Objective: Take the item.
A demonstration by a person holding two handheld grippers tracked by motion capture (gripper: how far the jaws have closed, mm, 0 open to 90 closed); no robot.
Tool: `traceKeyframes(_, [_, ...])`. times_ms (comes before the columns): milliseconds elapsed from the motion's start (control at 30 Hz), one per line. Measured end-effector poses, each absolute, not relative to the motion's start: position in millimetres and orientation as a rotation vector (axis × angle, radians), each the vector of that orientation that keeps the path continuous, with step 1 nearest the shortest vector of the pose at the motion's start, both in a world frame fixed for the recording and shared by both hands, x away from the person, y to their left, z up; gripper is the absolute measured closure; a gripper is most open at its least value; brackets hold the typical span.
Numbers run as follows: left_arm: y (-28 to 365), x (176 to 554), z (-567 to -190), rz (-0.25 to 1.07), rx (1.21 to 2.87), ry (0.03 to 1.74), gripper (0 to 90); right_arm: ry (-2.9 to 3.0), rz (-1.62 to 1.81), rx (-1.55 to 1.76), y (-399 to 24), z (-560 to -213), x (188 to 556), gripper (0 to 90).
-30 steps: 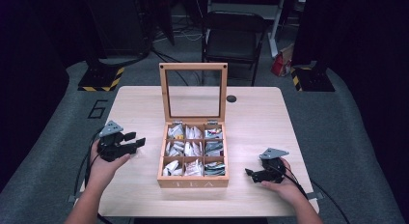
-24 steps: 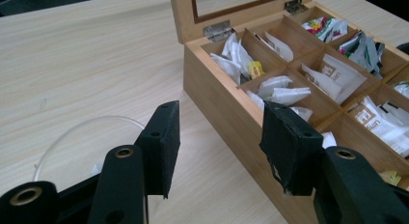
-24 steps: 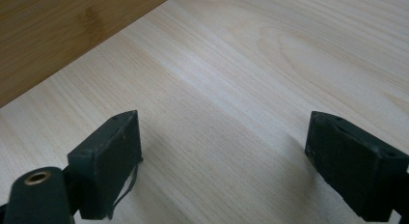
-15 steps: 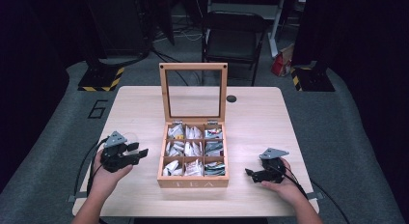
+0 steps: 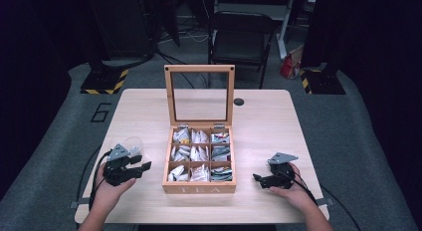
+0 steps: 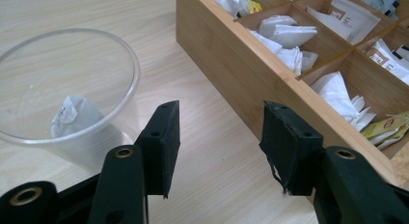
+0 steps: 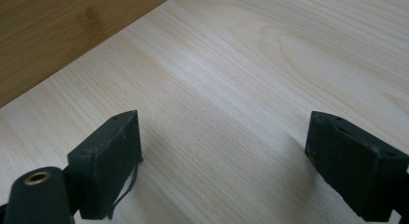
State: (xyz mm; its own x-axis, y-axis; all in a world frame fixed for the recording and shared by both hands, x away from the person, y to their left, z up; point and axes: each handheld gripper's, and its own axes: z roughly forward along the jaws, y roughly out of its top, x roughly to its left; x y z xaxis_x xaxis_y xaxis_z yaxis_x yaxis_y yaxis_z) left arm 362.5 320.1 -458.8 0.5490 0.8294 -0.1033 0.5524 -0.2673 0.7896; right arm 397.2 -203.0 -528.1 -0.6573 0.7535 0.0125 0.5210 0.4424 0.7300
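A wooden tea box (image 5: 200, 187) with its glass lid (image 5: 200, 95) standing up sits mid-table; its compartments hold tea bags (image 6: 285, 31). Left of it stands a clear plastic cup (image 5: 130, 145) (image 6: 67, 113) with one tea bag (image 6: 72, 115) inside. My left gripper (image 5: 141, 166) (image 6: 219, 149) rests low on the table between cup and box, open, with bare wood between its jaws. On the other side of the box my right gripper (image 5: 258, 179) (image 7: 222, 166) lies near the table's front edge, open wide over bare tabletop, pointing toward the box wall (image 7: 62, 31).
A small dark round spot (image 5: 239, 101) marks the table beside the lid's right post. A black chair (image 5: 241, 37) stands beyond the far edge. Cables trail from both grippers off the front edge (image 5: 199, 218).
My left hand has come down and toward the front edge, so the gripper now sits low beside the cup. The right gripper has stayed where it was.
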Motion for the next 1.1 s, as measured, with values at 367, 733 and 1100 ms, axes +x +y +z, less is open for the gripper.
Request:
traceKeyframes(367, [321, 358, -472, 0.389, 1.947, 1.138, 47.4, 2.385, 1.041, 1.090, -203, -528, 397, 11.9])
traceKeyframes(733, [322, 359, -485, 0.360, 1.939, 1.150, 46.8, 2.382, 1.046, 1.091, -203, -528, 397, 11.9])
traceKeyframes(1100, [320, 357, -481, 0.367, 1.942, 1.120, 40.9, 2.384, 1.045, 1.087, -203, -528, 397, 11.9])
